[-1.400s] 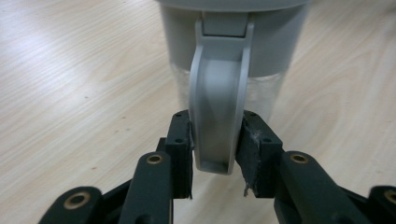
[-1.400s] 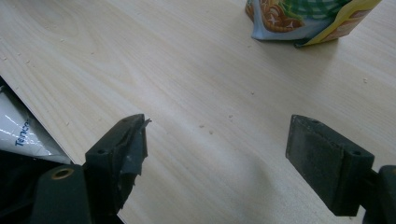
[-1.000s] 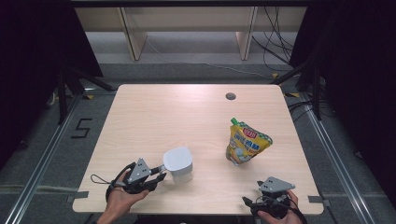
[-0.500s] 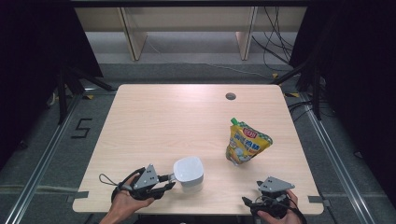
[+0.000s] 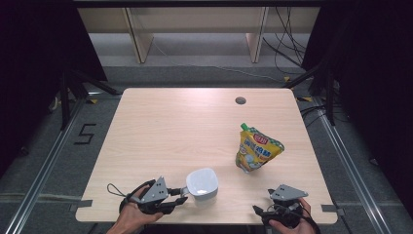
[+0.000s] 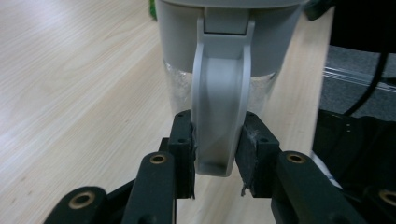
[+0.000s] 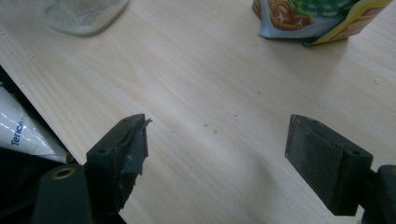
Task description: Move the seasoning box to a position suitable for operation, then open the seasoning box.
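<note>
Grey plastic jug (image 6: 224, 56), frosted clear body, flat strap handle (image 6: 218, 116). Left gripper (image 6: 215, 142) jaws clamp the handle between both pads. Right gripper (image 7: 217, 149) jaws stand wide apart over bare wood-grain table (image 7: 210, 84); glossy printed pouch (image 7: 322, 16) lies beyond them.

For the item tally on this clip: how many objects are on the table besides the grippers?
2. A grey jug stands near the front edge, its handle clamped by the left gripper. A yellow-green pouch stands right of centre, untouched. Nothing appears hidden.
</note>
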{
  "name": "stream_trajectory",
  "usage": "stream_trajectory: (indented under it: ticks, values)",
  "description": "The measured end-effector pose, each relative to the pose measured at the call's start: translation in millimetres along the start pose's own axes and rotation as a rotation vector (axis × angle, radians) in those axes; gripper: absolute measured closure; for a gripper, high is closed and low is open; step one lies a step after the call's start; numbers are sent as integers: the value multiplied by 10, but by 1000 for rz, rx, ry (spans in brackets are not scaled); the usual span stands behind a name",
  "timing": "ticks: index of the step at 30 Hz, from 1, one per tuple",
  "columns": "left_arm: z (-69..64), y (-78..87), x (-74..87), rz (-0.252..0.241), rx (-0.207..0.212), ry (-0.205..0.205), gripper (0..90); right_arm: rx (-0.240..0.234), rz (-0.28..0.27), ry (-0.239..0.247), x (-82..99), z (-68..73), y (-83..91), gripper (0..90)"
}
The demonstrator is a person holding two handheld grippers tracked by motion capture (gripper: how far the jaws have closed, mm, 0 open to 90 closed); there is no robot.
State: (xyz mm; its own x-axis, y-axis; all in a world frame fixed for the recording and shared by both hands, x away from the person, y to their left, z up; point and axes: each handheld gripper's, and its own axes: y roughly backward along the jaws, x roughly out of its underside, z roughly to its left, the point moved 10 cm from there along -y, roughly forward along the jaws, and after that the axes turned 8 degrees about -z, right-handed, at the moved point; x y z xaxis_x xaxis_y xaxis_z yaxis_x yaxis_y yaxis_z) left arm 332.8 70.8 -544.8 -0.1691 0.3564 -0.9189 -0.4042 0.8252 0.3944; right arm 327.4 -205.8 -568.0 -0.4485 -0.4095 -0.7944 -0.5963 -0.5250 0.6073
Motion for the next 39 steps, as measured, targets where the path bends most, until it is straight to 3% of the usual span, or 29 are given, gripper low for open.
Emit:
stream_trajectory:
  ticks: [3, 5, 7, 9, 10, 11, 12, 16, 18, 19, 22, 23, 24, 28, 32, 34, 36, 37, 39]
  values:
    - [-34, -21, -13, -3, 30, -25, 684, 3, -6, -18, 4, -6, 3, 222]
    - [-40, -27, -12, -5, 46, -31, 684, 2, -9, 6, 12, -32, -1, 222]
    - [-47, -47, -16, -12, 63, -45, 683, 2, -4, -1, 23, -20, 12, 222]
    - [-4, -61, -12, 8, 51, -54, 681, 3, 4, -20, 34, 5, 22, 222]
    - [14, -74, -6, 14, 45, -51, 676, 1, -9, 6, 25, -14, 24, 222]
    - [23, -87, -4, 10, 36, -45, 669, 6, -3, -12, 38, 9, 34, 222]
    - [50, -86, 5, 22, 33, -57, 667, 7, -5, 7, 36, -13, 37, 222]
    - [73, -115, 24, 43, 6, -44, 647, 13, -8, 5, 55, -22, 64, 222]
    - [85, -137, 37, 49, 6, -13, 611, 15, -9, 0, 55, -23, 68, 222]
    - [94, -144, 34, 43, 2, -21, 607, 19, -7, 3, 56, -28, 66, 222]
    - [127, -141, 31, 47, -33, -16, 604, 17, -4, 8, 60, -27, 55, 222]
    - [181, -130, 39, 55, -70, -23, 619, 17, 1, -5, 65, -15, 54, 222]
    - [208, -119, 35, 49, -81, -16, 643, 14, 6, -6, 70, -7, 51, 222]
    - [181, -78, -11, 9, -45, -5, 602, 14, 4, 3, 63, -9, 41, 222]
    - [150, -43, -17, 19, -37, -17, 515, 16, 7, 8, 66, -14, 43, 222]
    - [113, -33, -27, 11, -13, 13, 476, 17, 2, 6, 60, -12, 46, 222]
    - [117, -2, -16, 29, -8, 13, 444, 7, 7, -11, 61, 3, 53, 222]
    - [90, -4, -24, 18, -2, 33, 428, 10, 5, 5, 64, -15, 48, 222]
    - [92, 28, -20, 31, -12, 19, 419, 9, 6, 1, 65, -12, 47, 222]
